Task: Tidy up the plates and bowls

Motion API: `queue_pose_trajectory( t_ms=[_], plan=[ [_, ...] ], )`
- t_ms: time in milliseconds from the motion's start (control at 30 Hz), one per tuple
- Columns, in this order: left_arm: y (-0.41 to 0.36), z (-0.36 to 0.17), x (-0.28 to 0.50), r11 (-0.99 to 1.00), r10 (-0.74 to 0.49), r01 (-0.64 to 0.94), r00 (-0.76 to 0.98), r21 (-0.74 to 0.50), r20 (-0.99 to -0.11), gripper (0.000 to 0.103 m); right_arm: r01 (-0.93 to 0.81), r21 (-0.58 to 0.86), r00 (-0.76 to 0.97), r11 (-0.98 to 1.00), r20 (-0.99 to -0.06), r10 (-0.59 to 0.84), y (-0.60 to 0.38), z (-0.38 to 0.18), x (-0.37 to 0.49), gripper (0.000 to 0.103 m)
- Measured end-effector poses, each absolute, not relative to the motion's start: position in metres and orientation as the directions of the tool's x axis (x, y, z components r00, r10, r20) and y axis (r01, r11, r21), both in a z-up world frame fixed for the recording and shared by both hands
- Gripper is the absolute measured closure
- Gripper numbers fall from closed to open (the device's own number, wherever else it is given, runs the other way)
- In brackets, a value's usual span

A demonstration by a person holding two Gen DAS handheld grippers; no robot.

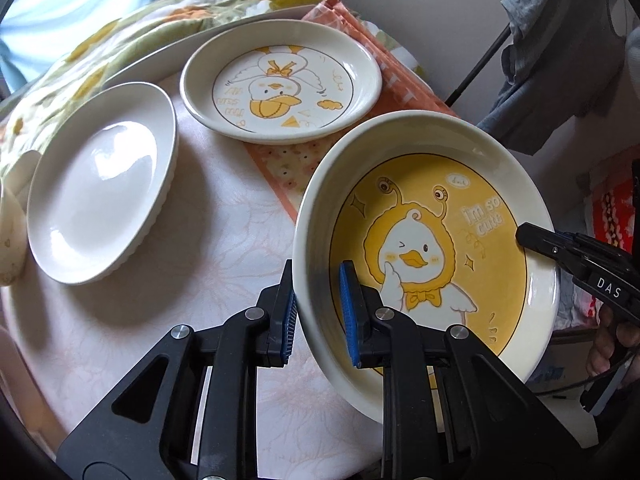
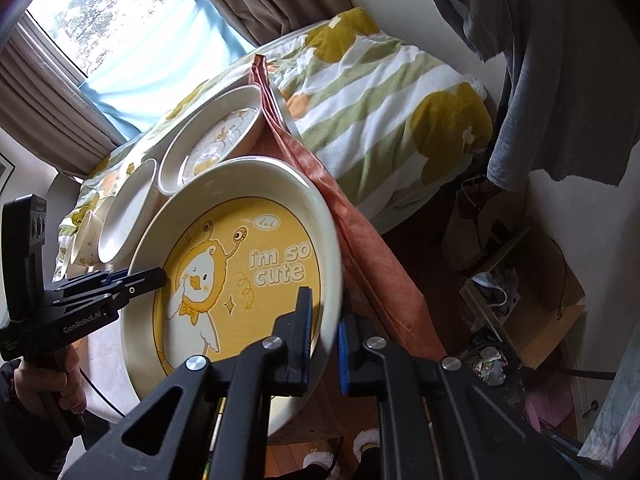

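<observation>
Two grippers clamp the yellow duck plate by opposite rims: the left gripper pinches its near-left rim, the right gripper its right rim. It hangs tilted over the table, near a white dish and a small duck plate farther back.
</observation>
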State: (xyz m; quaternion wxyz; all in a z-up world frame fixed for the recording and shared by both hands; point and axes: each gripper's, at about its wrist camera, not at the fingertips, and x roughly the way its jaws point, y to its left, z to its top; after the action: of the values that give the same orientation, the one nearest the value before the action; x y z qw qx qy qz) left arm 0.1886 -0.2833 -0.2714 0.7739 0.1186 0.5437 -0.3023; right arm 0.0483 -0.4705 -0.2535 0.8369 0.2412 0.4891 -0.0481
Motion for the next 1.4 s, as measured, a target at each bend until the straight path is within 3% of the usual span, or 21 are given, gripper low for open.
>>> queue_pose_trajectory(
  t_ms=[267,600,967,1400],
  plan=[
    [-0.238,-0.223,0.173,0.845,-0.338,0.517,0.314,-0.139,-0.887,0.086,0.208,0.355,0.561,0.911,-0.807,0.186,-0.454,-0.208,0.06,0.093],
    [-0.131,-0.196,0.151,0.952,-0.241,0.28,0.435,-0.124,-0.868,0.086,-0.059,0.353,0.532,0.934,-0.78,0.329,-0.375,-0.182,0.098,0.093],
    [-0.008,-0.229,0.138,0.988,-0.147,0.11,0.413,-0.111,-0.899,0.086,-0.195,0.392,0.394,0.899,-0.808,0.438,-0.253,-0.214,0.123,0.093],
    [0.035,-0.288,0.146,0.98,-0.185,0.142,0.373,-0.142,-0.909,0.086,-0.163,0.36,0.333,0.919,-0.857,0.394,-0.197,-0.272,0.129,0.093]
  ],
)
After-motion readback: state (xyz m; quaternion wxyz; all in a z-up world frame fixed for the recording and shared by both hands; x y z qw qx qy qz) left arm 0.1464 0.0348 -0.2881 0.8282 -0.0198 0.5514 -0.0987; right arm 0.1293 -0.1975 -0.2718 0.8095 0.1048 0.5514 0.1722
